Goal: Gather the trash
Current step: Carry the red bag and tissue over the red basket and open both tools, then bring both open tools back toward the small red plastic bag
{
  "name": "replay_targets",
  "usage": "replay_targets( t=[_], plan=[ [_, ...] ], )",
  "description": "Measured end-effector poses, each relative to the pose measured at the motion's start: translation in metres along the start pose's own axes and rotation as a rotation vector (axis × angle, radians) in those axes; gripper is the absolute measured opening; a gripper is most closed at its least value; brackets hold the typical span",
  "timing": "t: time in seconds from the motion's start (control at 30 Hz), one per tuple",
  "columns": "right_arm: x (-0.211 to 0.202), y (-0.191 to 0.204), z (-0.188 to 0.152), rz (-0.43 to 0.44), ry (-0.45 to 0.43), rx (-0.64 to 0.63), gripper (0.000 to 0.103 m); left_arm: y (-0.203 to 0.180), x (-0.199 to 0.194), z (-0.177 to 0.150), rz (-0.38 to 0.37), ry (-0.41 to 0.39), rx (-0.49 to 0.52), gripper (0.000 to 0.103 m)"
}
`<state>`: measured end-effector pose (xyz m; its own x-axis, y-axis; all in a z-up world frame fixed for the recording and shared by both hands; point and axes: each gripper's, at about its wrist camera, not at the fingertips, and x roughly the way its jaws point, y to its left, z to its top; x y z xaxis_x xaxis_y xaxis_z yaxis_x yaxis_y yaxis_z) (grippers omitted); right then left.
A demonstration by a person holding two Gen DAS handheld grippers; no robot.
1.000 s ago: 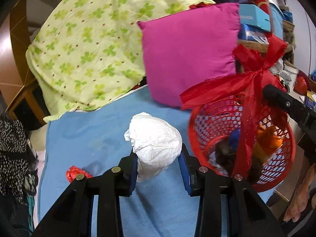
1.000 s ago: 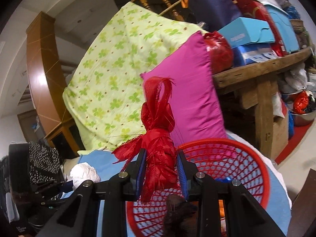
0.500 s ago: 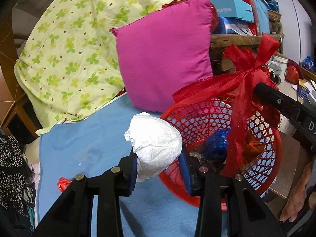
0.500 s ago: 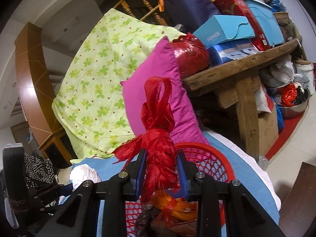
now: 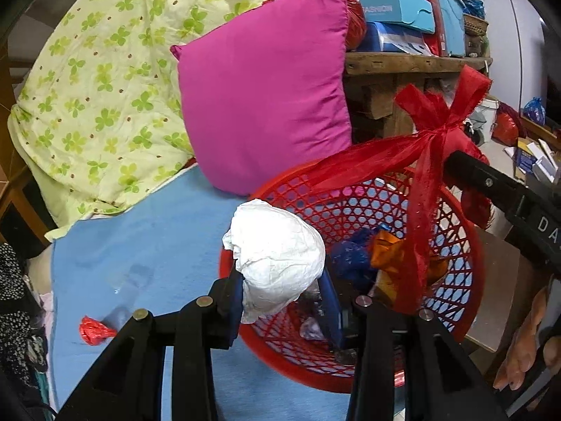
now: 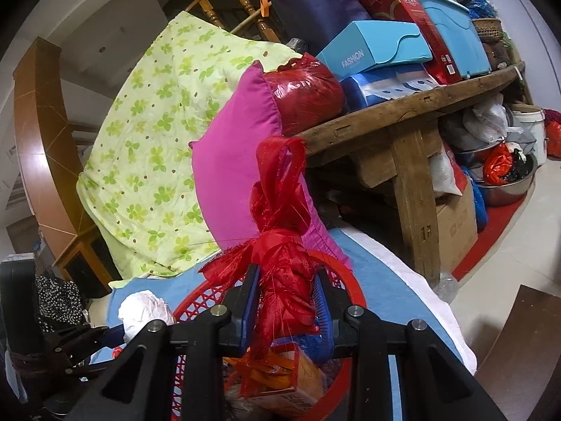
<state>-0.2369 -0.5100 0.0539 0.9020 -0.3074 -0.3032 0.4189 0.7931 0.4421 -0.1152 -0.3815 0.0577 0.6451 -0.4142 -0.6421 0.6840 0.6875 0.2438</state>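
Observation:
My left gripper (image 5: pixel 282 301) is shut on a crumpled white paper wad (image 5: pixel 277 256) and holds it over the near left rim of the red mesh basket (image 5: pixel 459 245). The basket stands on a blue cloth (image 5: pixel 140 245) and holds blue and orange wrappers (image 5: pixel 389 256). My right gripper (image 6: pixel 285 305) is shut on a red ribbon bow (image 6: pixel 280 245) above the basket (image 6: pixel 207 298). The bow also shows in the left wrist view (image 5: pixel 431 140). The paper wad shows at lower left of the right wrist view (image 6: pixel 143 310). A small red scrap (image 5: pixel 93 329) lies on the cloth at left.
A magenta pillow (image 5: pixel 266 84) leans behind the basket against a green clover quilt (image 5: pixel 98 80). A wooden bench (image 6: pixel 403 112) at right carries blue and red boxes (image 6: pixel 375 49). Bags and a metal bowl (image 6: pixel 505 182) sit on the floor beneath.
My left gripper has carried the paper wad rightwards from over the blue cloth to over the basket's rim. My right gripper has kept its hold on the bow.

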Motion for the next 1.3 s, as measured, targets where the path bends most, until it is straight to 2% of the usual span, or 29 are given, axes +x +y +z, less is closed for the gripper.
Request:
replay_targets(
  t=[0.2,0.33,0.53,0.7,0.8,0.83,0.87,0.9,0.93,1.2,1.3],
  plan=[
    [0.001,-0.002,-0.001,-0.007,0.008,-0.009,0.032,-0.001,0.0,-0.004,-0.097,-0.008,-0.02,0.045],
    [0.005,-0.003,-0.003,-0.001,0.024,-0.001,0.033,0.002,0.0,-0.007,-0.155,-0.012,-0.041,0.052],
    [0.02,0.008,-0.007,0.021,0.066,-0.002,0.034,0.01,-0.007,-0.014,-0.178,-0.038,-0.046,0.066],
    [0.033,0.021,-0.011,0.046,0.101,0.007,0.034,0.025,-0.015,-0.02,-0.175,-0.047,-0.071,0.067],
    [0.04,0.03,-0.014,0.046,0.122,-0.006,0.035,0.04,-0.023,-0.029,-0.164,-0.055,-0.105,0.069],
    [0.044,0.034,-0.015,0.041,0.136,-0.012,0.039,0.045,-0.025,-0.032,-0.16,-0.053,-0.118,0.069],
    [0.047,0.037,-0.017,0.041,0.152,-0.014,0.046,0.053,-0.027,-0.037,-0.155,-0.047,-0.136,0.069],
    [0.048,0.04,-0.017,0.042,0.154,-0.014,0.066,0.059,-0.028,-0.042,-0.148,-0.041,-0.152,0.069],
    [0.048,0.043,-0.018,0.036,0.142,-0.017,0.069,0.065,-0.029,-0.046,-0.14,-0.036,-0.167,0.069],
    [0.028,0.075,-0.017,0.02,0.003,-0.059,0.069,0.126,-0.043,-0.088,-0.016,-0.006,-0.296,0.069],
    [0.022,0.096,-0.019,0.048,-0.04,-0.074,0.069,0.148,-0.049,-0.103,0.044,-0.001,-0.328,0.069]
  ],
)
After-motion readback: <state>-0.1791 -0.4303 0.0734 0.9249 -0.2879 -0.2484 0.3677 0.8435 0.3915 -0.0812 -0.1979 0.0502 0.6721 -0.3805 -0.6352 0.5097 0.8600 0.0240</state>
